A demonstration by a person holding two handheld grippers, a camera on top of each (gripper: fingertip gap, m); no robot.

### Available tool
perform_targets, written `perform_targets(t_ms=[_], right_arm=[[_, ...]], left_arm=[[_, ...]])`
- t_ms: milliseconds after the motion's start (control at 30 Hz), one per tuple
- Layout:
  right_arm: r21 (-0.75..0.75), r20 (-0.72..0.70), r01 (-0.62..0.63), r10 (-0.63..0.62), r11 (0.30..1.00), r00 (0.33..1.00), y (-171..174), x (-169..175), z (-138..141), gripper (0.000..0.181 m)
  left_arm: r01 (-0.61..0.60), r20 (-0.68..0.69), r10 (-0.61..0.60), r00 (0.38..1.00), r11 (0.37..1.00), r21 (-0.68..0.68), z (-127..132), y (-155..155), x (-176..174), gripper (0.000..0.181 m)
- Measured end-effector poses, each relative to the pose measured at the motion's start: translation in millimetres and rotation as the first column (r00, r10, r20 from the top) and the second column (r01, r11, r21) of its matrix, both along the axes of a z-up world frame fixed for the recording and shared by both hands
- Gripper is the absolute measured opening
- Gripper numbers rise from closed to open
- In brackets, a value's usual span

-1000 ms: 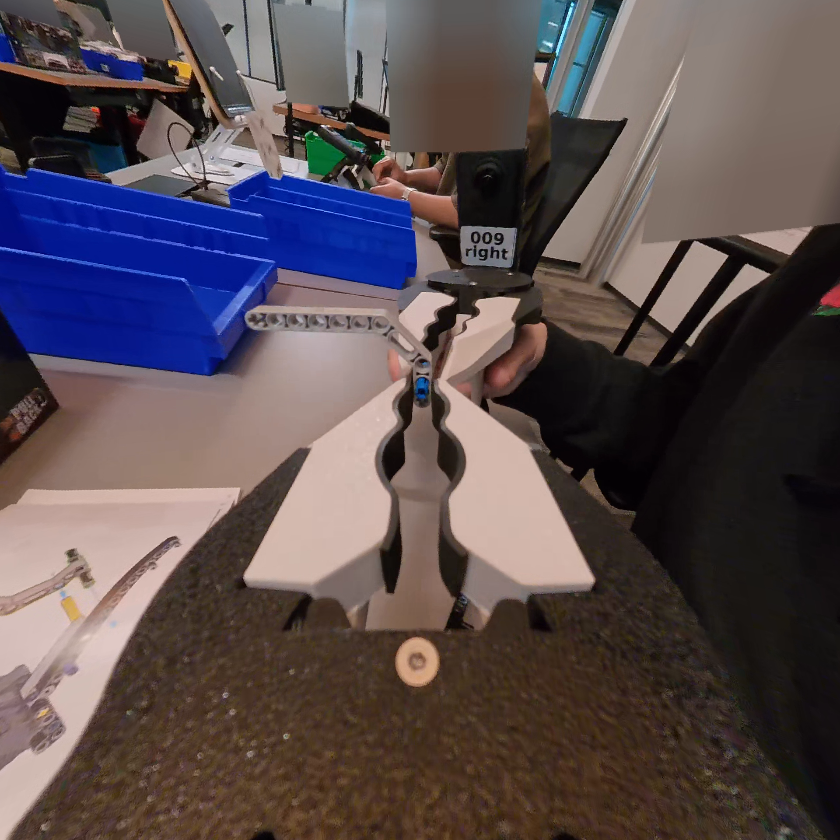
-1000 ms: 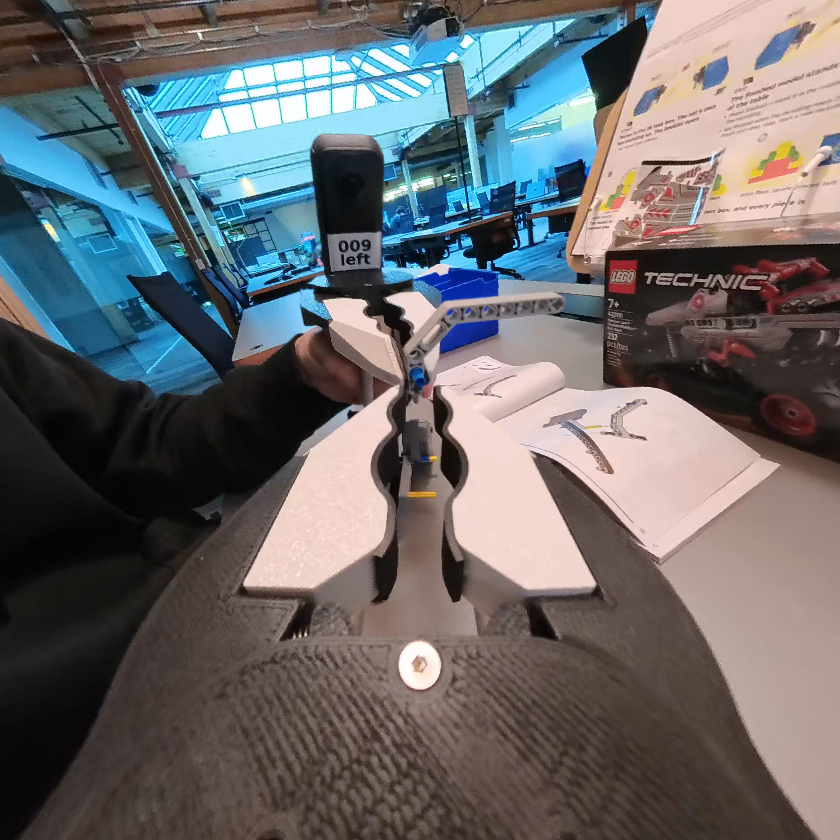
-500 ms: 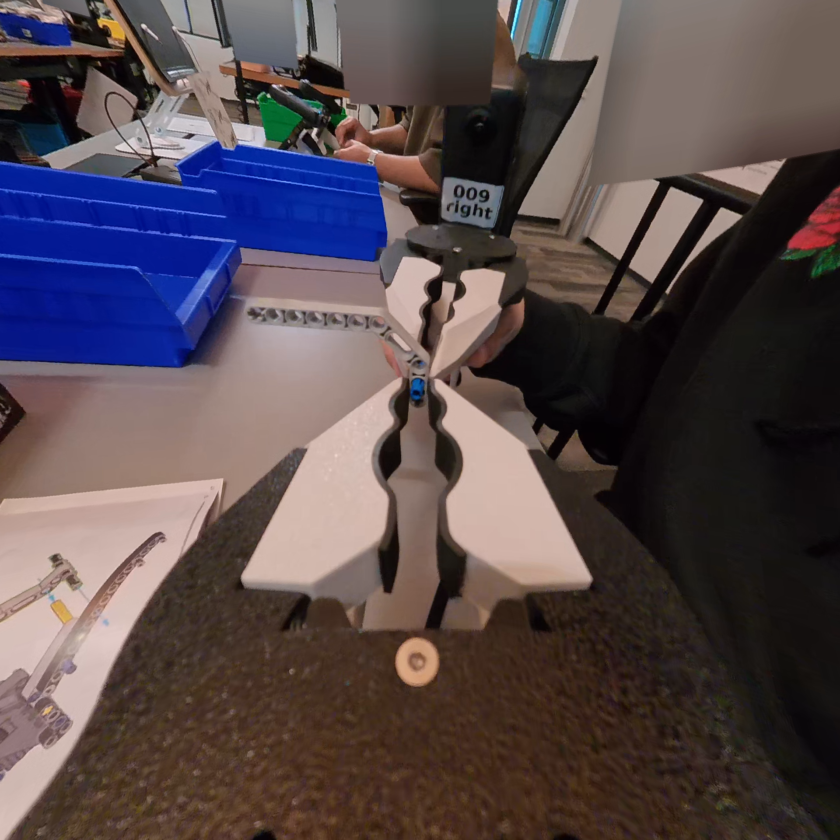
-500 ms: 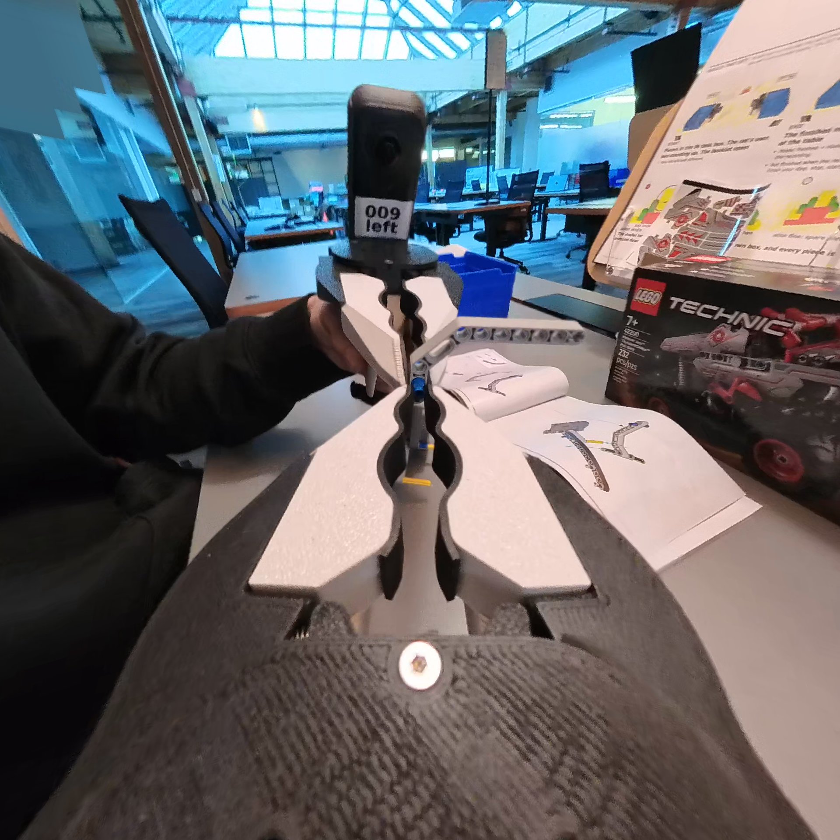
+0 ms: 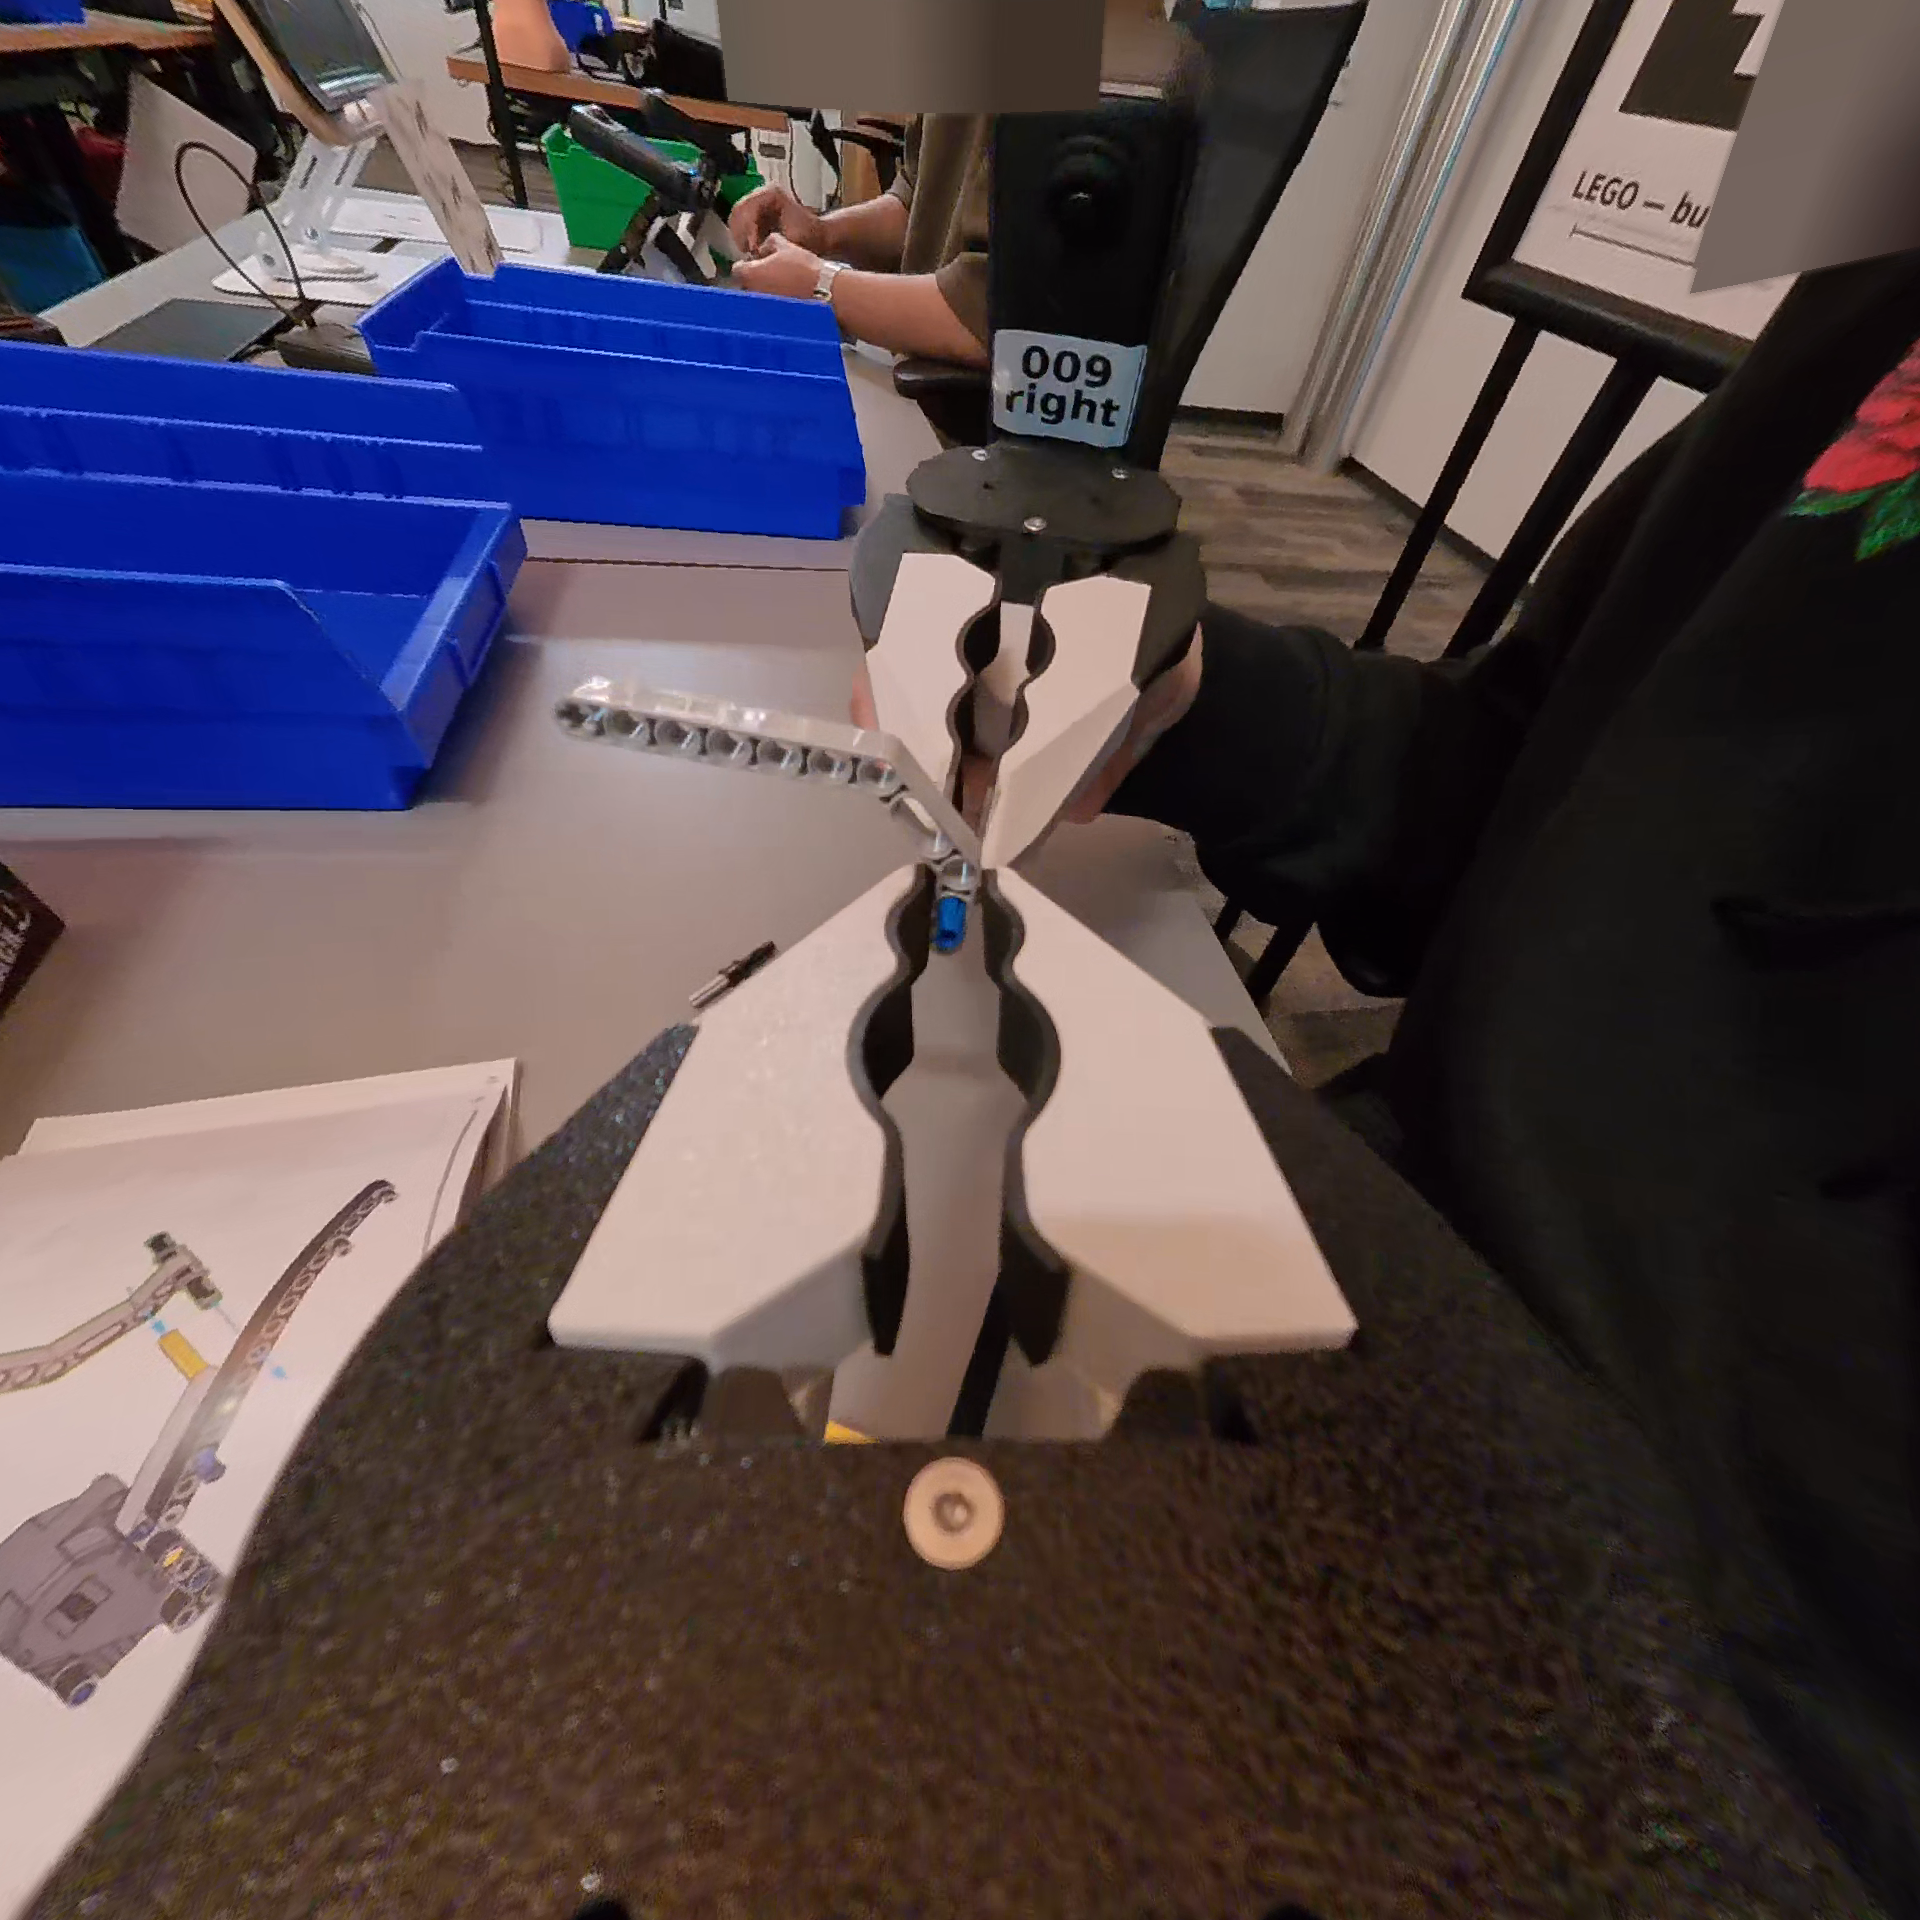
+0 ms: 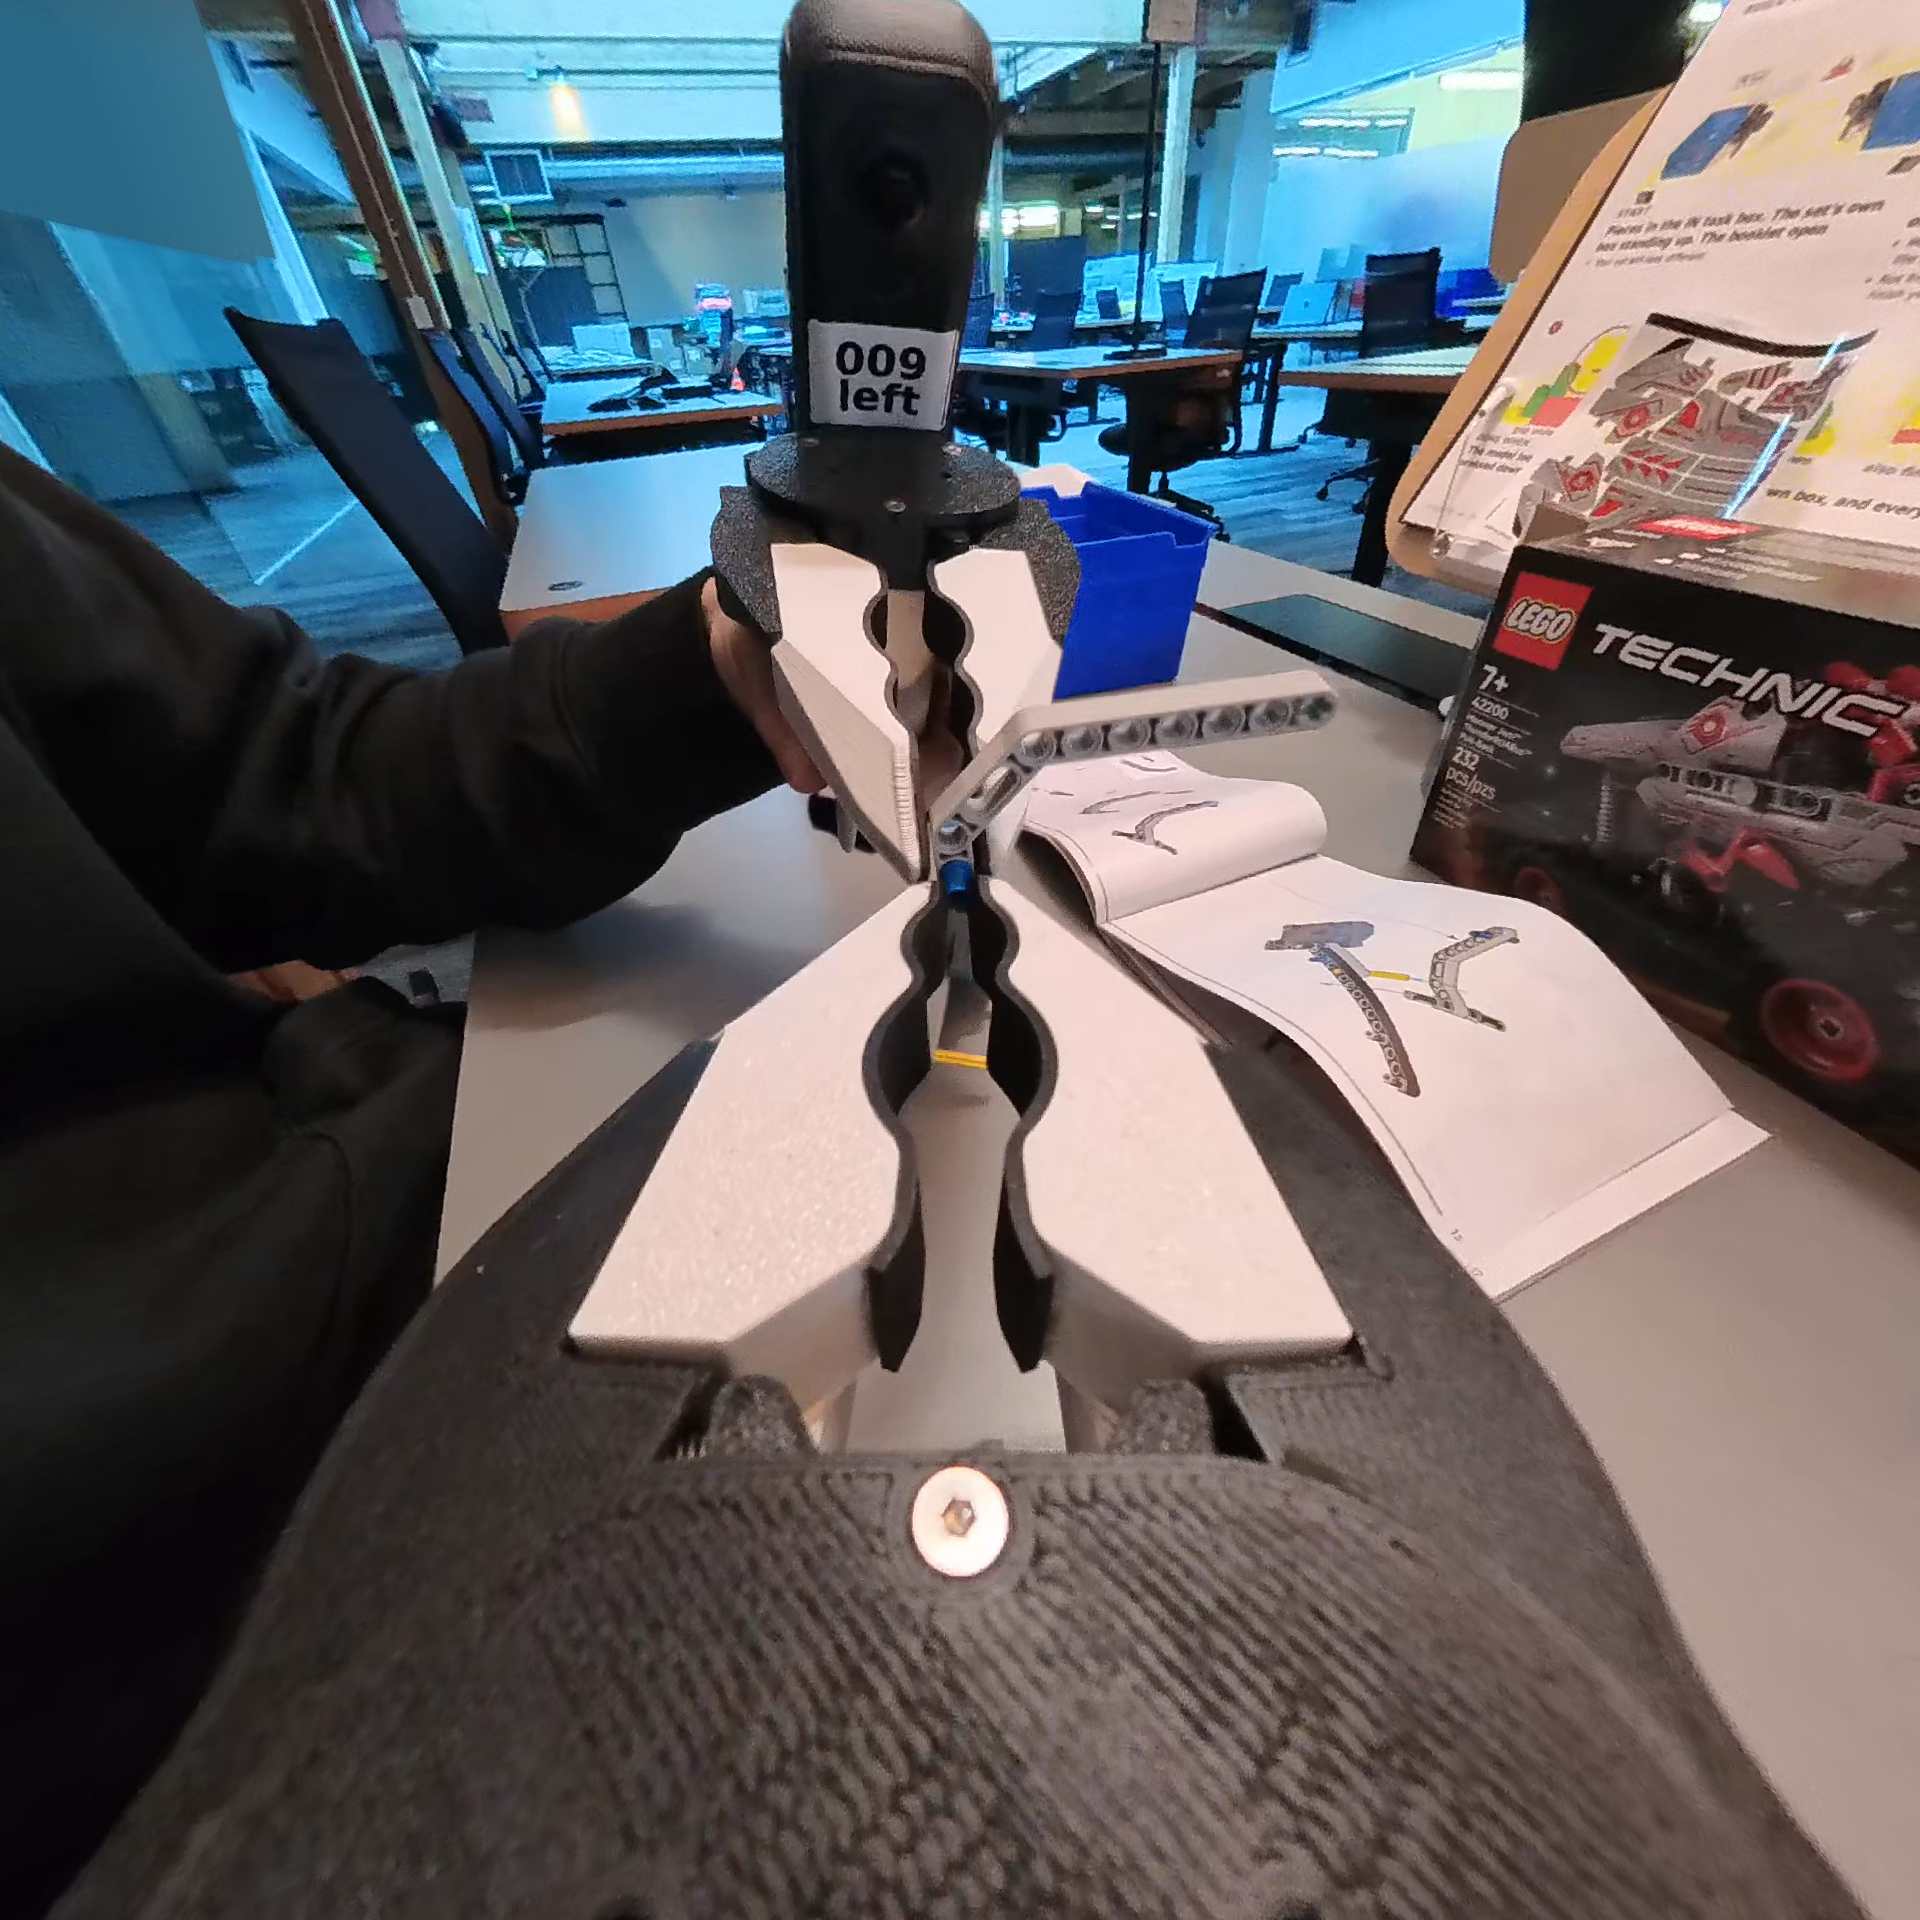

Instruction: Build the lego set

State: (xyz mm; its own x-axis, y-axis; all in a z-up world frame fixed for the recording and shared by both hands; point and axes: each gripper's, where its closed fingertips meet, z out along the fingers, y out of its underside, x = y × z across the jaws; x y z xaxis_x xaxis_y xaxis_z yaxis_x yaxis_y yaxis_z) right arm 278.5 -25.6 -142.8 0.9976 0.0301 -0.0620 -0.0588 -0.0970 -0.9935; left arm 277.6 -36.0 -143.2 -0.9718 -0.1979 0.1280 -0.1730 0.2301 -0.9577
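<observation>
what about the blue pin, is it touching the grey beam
Touching. The right wrist view shows the blue pin seated in the end hole of the grey beam, with no gap.

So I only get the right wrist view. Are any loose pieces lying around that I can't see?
Observer: Yes, a small black pin lies on the table, beside the left hand-held gripper.
Operator: What else stands there?
Observer: Several long blue bins, side by side, farther back.
Operator: Anyone else about?
Observer: Another person's hands are busy at the table behind those bins.
</observation>
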Motion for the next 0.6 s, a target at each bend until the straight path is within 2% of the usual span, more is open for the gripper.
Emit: perform_targets(t_ms=[100,167,367,600], right_arm=[[-0.018,-0.053,-0.018,0.017,1.0,0.998,0.4,-2.0,-3.6,0.001],[0.021,-0.069,-0.008,0.01,1.0,0.998,-0.5,-0.5,-0.5,0.002],[-0.033,0.015,-0.039,0.039,0.999,0.999,0.0,-9.0,-8.3,0.002],[-0.104,0.009,-0.11,0.111,0.989,0.994,-9.0,-19.8,-12.5,0.001]], left_arm=[[0.0,-0.012,0.001,1.0,1.0,0.023,-3.6,0.8,0.1,0.006],[-0.006,-0.041,0.006,0.999,1.0,-0.002,-1.3,0.1,1.1,0.006],[0.054,-0.104,-0.052,0.993,0.998,0.014,-7.5,1.1,-8.4,0.006],[0.082,-0.148,-0.077,0.986,0.996,0.025,-11.2,-4.9,-19.2,0.006]])
